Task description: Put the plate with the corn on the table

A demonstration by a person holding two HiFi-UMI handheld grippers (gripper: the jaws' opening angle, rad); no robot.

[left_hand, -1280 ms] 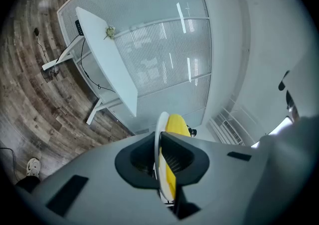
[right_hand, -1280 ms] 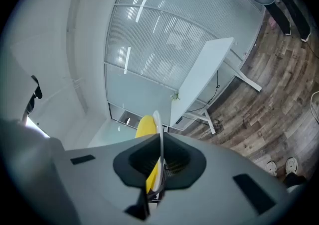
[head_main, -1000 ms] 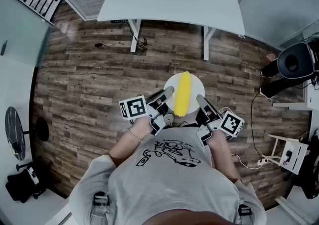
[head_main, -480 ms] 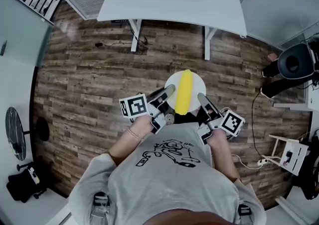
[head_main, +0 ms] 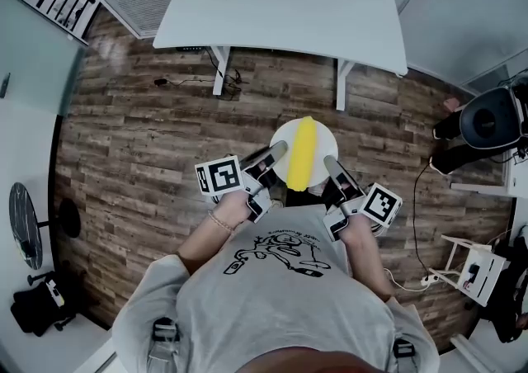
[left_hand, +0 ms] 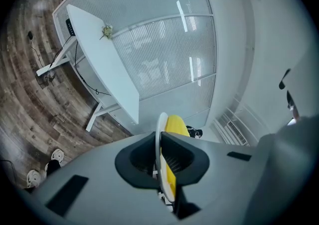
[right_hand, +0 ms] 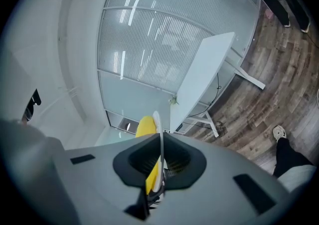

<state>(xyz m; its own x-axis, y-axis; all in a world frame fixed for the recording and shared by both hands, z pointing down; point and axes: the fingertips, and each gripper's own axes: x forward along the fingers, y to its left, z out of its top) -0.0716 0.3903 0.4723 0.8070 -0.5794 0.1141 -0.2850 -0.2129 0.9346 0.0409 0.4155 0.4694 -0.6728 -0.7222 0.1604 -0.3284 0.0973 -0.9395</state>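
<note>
Holding a white plate [head_main: 324,137] in the air above the wood floor [head_main: 148,140], with a yellow corn cob [head_main: 302,153] lying across it. Gripping the plate's left rim with the left gripper [head_main: 277,151] and its right rim with the right gripper [head_main: 330,163], both pairs of jaws pinched tight on the thin edge. Facing the white table [head_main: 289,8], well apart from it.

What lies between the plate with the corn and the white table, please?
Only bare wood-plank floor lies between the plate and the white table; the head view shows it.
</note>
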